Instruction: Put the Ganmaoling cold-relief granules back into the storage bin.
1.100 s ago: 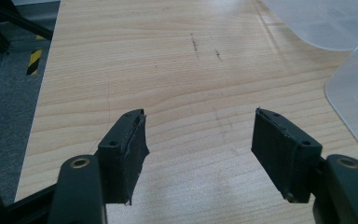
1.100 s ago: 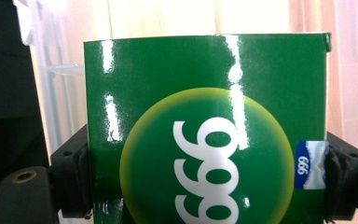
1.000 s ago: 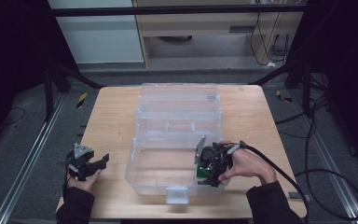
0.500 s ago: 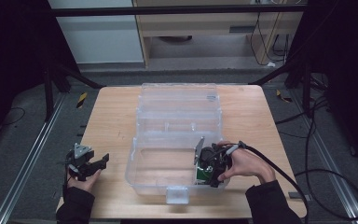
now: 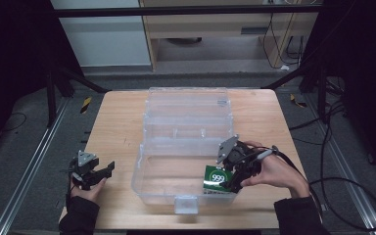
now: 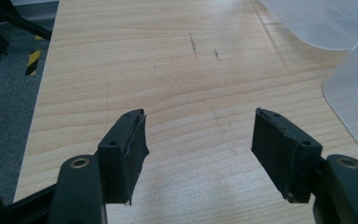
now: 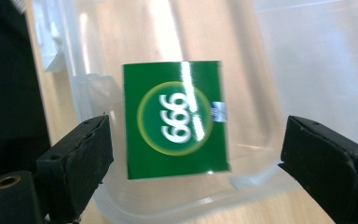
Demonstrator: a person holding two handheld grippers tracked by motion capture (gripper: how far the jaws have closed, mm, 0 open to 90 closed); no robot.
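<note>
Green packet (image 7: 176, 119) marked "999" in clear box (image 5: 176, 147), right gripper (image 7: 196, 154) spread above

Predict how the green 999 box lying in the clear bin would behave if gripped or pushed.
The green box looks like thin card, so probably light and crushable. Its glossy face may slip between pads. Lying flat in the clear bin, it should slide rather than roll.

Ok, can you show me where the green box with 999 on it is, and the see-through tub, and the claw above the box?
green 999 box (image 7: 177, 119), right gripper view, on its round logo.
clear plastic tub (image 5: 142, 169), high view, on its left wall.
right claw (image 7: 193, 158), right gripper view, midway between its open fingertips.
</note>
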